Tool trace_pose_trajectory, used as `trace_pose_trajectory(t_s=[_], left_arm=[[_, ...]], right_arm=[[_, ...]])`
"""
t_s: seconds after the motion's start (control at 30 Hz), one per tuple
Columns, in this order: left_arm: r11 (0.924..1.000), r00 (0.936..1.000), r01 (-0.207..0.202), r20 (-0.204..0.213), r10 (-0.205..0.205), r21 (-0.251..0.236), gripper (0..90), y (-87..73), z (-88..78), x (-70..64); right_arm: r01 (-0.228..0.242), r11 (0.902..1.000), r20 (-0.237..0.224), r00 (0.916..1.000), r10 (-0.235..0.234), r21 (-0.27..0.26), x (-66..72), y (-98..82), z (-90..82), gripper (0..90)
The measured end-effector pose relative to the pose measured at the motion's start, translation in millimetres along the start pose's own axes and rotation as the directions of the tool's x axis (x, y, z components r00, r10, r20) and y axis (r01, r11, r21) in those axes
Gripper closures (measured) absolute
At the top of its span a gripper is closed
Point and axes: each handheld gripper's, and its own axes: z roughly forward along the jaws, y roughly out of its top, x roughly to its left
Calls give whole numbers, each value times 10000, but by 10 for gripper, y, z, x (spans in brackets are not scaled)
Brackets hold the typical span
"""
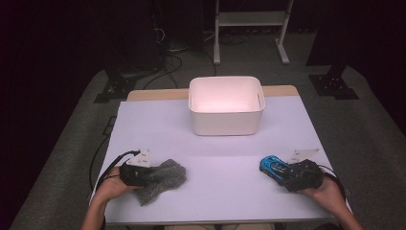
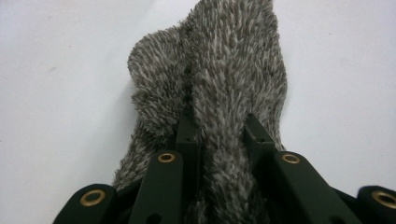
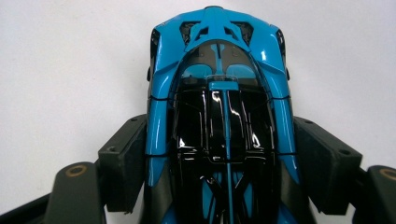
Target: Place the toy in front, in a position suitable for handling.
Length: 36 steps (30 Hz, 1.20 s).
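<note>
A fuzzy grey cloth [image 1: 167, 178] lies on the white table [image 1: 220, 153] at the front left. My left gripper [image 1: 152, 173] is shut on its near end; in the left gripper view the two jaws pinch a fold of the cloth [image 2: 224, 65] at the gripper [image 2: 222, 126]. At the front right a blue and black toy car [image 1: 269, 164] rests on the table. My right gripper [image 1: 277, 170] straddles its rear. In the right gripper view the pads [image 3: 123, 158] lie against both sides of the car [image 3: 215, 56], with the gripper [image 3: 219, 140] closed around it.
A white rectangular bin [image 1: 226, 122] stands at the back middle of the table, open at the top. The table's front edge runs just under both hands. Dark floor, cables and stand legs lie beyond the table.
</note>
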Motion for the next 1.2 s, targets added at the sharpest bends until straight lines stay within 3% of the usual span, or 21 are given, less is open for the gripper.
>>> trace_pose_trajectory(t_s=[0.17, 0.2, 0.3, 0.43, 0.53, 0.6, 0.7, 0.8, 0.9, 1.0, 1.07, 1.17, 1.2], left_arm=[[10000, 10000, 59, 26, -59, -54, 729, -9, -1, 6], [10000, 10000, 35, 17, -35, -49, 728, -5, -1, 10], [10000, 10000, 39, 36, -39, -15, 726, 2, 0, 12], [10000, 10000, 35, 34, -35, -8, 724, 5, 1, 10], [10000, 10000, 69, 48, -69, -30, 724, -2, -1, 8], [10000, 9999, 83, 77, -82, -20, 724, -6, -3, 12], [10000, 9999, 75, 85, -74, -11, 723, 5, -1, 19], [10000, 9999, 84, 102, -84, -13, 722, 12, 5, 16], [10000, 9999, 58, 110, -58, -7, 721, 2, 2, 17], [9999, 9999, 109, 132, -108, -49, 720, 0, 4, 21], [9999, 9999, 95, 138, -94, -36, 717, 5, 8, 21], [10000, 9999, 57, 127, -56, -37, 716, 17, 14, 15], [10000, 9999, 44, 130, -44, -38, 716, 18, 13, 14]], right_arm=[[329, 9985, -173, 9993, -337, -437, -14, -44, -13, 253], [260, 9961, -350, 9990, -290, -847, -33, -55, -47, 270], [405, 9972, -260, 9988, -422, -628, -46, -49, -40, 270], [273, 9977, -421, 9987, -300, -612, -69, -53, -37, 270], [425, 9963, -337, 9984, -451, -741, -61, -66, -40, 270], [121, 9961, -520, 9985, -167, -872, -78, -86, -35, 270], [323, 9979, -458, 9983, -349, -566, -74, -38, -28, 265], [142, 9993, -517, 9985, -159, -337, -81, 12, -10, 261], [241, 9996, -228, 9995, -238, 147, -36, 78, 48, 237], [-255, 9989, -167, 9995, 262, 406, -30, 111, 59, 234], [-347, 9984, -166, 9992, 354, 438, -34, 110, 60, 234], [-191, 9978, 7, 9998, 191, 640, -4, 139, 55, 247], [163, 9982, 172, 9997, -173, 582, 22, 145, 50, 251]])
